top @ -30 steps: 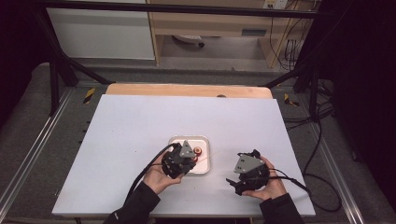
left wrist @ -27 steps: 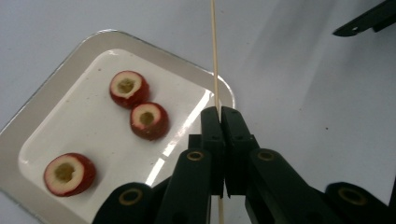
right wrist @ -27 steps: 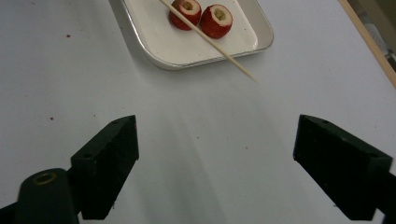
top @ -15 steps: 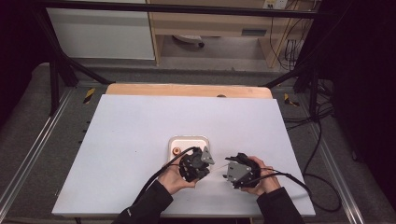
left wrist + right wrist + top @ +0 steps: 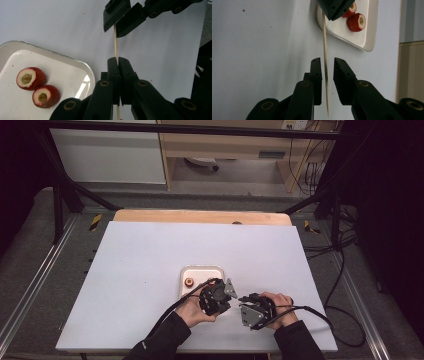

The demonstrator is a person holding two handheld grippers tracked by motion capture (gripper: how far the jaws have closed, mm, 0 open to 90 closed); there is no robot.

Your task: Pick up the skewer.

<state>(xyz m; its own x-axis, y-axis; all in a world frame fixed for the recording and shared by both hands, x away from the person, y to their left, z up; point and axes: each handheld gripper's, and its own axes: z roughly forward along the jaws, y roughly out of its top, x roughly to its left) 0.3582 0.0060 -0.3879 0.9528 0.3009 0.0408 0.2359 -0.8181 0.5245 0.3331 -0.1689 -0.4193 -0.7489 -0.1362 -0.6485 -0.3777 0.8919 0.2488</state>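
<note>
While the high view sets both grippers close together near the front edge of the white table (image 5: 150,270), it hides what passes between them. The left gripper (image 5: 216,297) sits just in front of the small white tray (image 5: 200,270), with the right gripper (image 5: 254,312) just beside it.

In the left gripper view, the tray (image 5: 82,66) lies at the left with two cored red fruit halves (image 5: 30,78) side by side on it (flesh pale, centres hollowed). To their right the left gripper (image 5: 117,66) has its jaws pressed together on a thin wooden skewer (image 5: 115,42), which runs on to the right gripper (image 5: 115,23) beyond.

The right gripper view gives what the others do not: the right gripper (image 5: 327,66) has been closing, yet a gap remains on each side of the skewer (image 5: 325,45), so the pads do not press it. The skewer's pointed end reaches down between these jaws; its other end goes into the left gripper (image 5: 332,12) at the top, with the tray (image 5: 372,30) and fruit (image 5: 357,22) behind.

Left of the grippers the table is bare and wide; to the right its edge lies near.
</note>
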